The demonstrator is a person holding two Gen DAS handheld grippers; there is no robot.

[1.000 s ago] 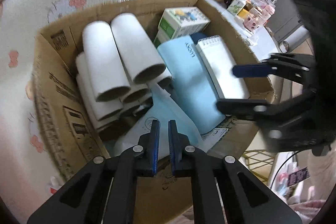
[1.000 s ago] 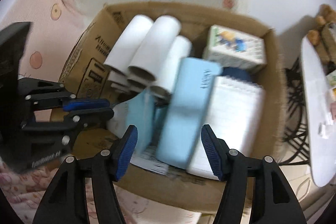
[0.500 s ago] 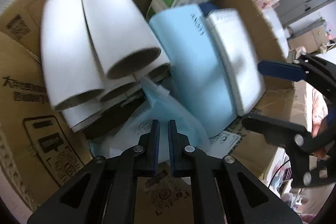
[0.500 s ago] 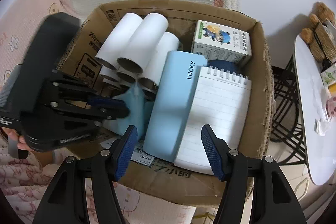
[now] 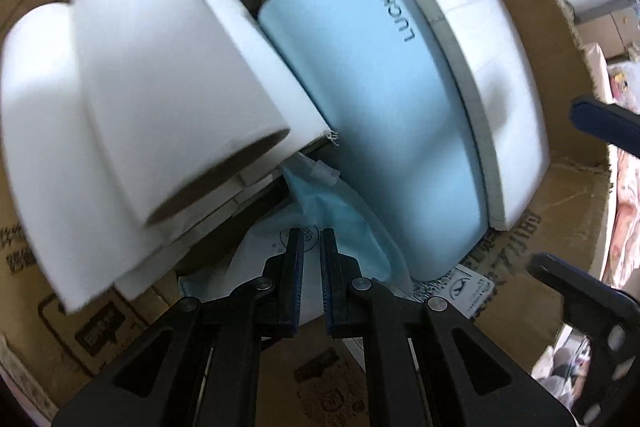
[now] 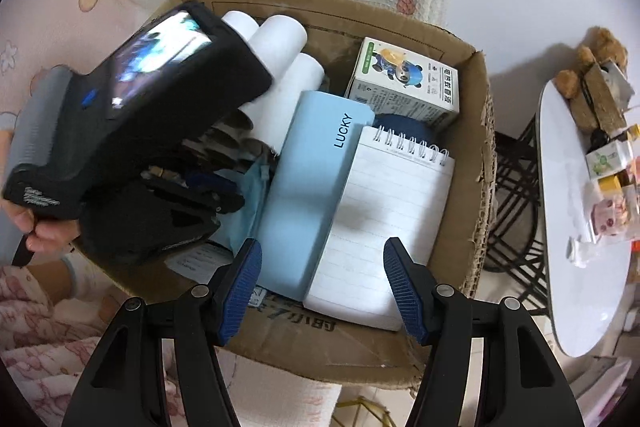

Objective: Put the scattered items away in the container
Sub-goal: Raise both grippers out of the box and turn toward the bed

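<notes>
The left gripper (image 5: 311, 259) reaches into the cardboard box (image 6: 478, 163), fingers clenched on nothing, tips just over the packaged blue mask (image 5: 344, 219) – lying between white rolls (image 5: 160, 75) and light-blue case (image 6: 308, 195); the right gripper (image 6: 322, 285) hovers, fingers released

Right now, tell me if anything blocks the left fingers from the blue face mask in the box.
Nothing visible does. The closed left fingers sit directly above the face mask, with the paper rolls and blue case flanking it.

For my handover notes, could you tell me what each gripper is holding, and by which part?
Nothing: the left gripper is shut and empty above the blue mask; the right gripper is open and empty above the box.
</notes>
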